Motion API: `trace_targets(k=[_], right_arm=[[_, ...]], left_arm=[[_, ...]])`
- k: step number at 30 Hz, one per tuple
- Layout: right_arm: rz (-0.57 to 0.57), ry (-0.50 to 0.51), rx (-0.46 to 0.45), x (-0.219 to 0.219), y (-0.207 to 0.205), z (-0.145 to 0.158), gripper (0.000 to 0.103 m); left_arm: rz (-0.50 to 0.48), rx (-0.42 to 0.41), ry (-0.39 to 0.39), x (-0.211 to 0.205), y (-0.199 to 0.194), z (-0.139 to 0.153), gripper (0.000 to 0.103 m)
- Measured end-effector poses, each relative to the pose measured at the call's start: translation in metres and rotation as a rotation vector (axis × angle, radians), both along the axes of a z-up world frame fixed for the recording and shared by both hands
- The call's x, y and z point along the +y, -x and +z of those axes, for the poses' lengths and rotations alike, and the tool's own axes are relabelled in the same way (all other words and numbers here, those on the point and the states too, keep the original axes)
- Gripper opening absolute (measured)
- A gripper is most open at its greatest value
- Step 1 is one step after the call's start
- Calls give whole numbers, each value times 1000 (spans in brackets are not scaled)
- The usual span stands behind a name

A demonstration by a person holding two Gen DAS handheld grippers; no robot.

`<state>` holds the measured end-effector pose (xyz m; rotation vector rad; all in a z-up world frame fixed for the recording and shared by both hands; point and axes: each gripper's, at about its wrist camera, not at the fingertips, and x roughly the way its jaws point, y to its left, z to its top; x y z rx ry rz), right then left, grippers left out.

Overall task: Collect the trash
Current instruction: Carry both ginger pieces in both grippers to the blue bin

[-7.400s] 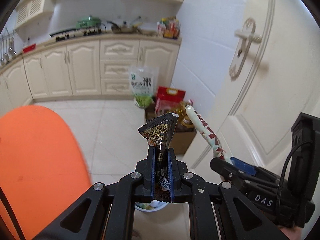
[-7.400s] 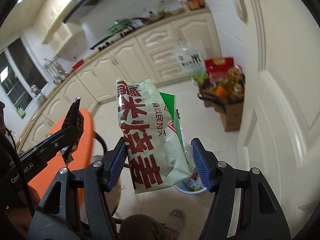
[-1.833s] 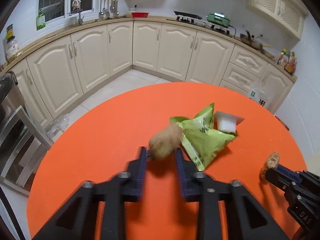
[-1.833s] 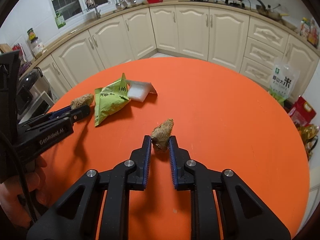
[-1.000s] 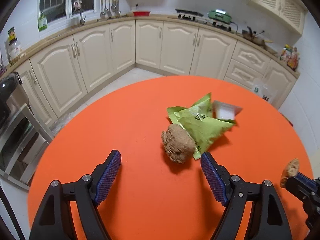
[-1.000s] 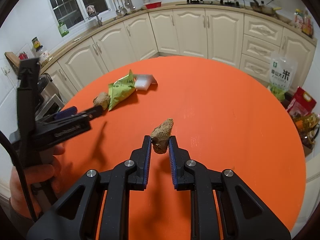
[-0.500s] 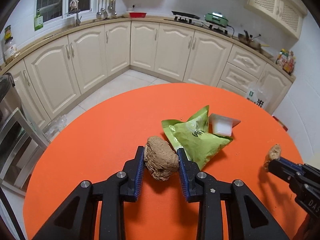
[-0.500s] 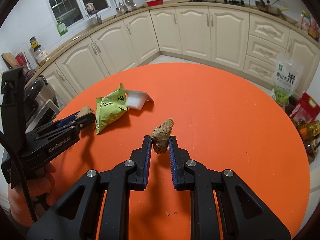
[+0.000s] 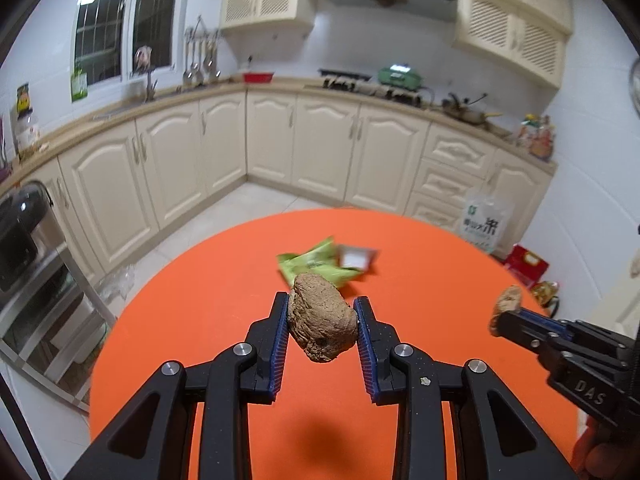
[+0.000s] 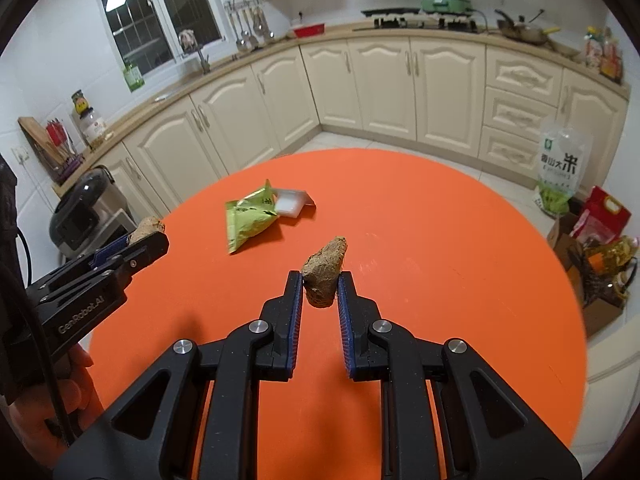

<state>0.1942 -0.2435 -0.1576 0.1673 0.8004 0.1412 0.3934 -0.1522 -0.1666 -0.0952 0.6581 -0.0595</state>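
Left hand-held gripper of mine is clenched on a rounded brown lump, pads pressing both its sides, lifted clear above the orange tabletop, its shadow below. Those jaws have just been closing, the lump between them. Farther back on the tabletop lie a green snack packet and, touching its right end, a small white tray. On the right, my other hand-held gripper is clamped on a smaller, tapered brown lump, also held off the tabletop.
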Motion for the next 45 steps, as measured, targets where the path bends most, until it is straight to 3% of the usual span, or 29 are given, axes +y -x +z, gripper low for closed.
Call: trace_targets(k=[6, 12, 21, 32, 38, 45], right_arm=[[-51, -17, -69, -22, 60, 29, 16], [-92, -38, -119, -52, 113, 48, 16], [-189, -67, -187, -112, 172, 67, 16], [-355, -107, -198, -206, 213, 58, 16], [-452, -123, -128, -279, 207, 25, 16], [-530, -179, -13, -355, 188, -34, 16]], left_arm=[[-68, -89, -9, -40, 86, 21, 27], [-133, -160, -5, -60, 167, 24, 27], [-234, -211, -8, -104, 237, 27, 27], [-405, -136, 53, -139, 221, 10, 27], [-509, 2, 69, -178, 186, -21, 28], [-604, 183, 11, -234, 146, -69, 28]])
